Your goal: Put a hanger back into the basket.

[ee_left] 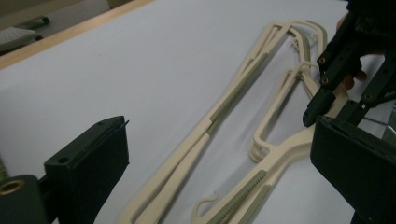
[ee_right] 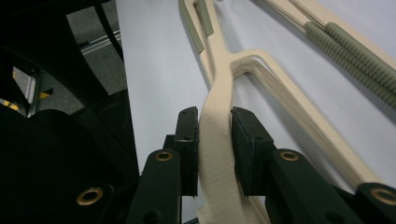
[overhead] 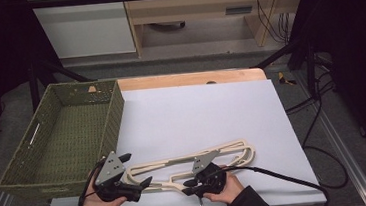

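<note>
Two cream plastic hangers [overhead: 196, 159] with grey-green ribbed grip strips lie stacked near the front edge of a white board [overhead: 196, 107]. My right gripper [overhead: 190, 183] is shut on the neck of a hanger [ee_right: 223, 79], and in the right gripper view [ee_right: 215, 119] both pads press on the cream bar. My left gripper [overhead: 135, 170] hovers at the hangers' left end with its jaws wide open. In the left gripper view [ee_left: 219, 130] the hangers [ee_left: 233, 102] run between the open jaws, untouched. The right gripper [ee_left: 327, 88] shows there at the far right.
A green woven basket [overhead: 114, 114] with nothing in it stands along the board's left side. A wooden table edge [overhead: 189, 79] shows behind the board. A black cable [overhead: 288, 179] trails right from the right gripper. Dark frame rails flank the table.
</note>
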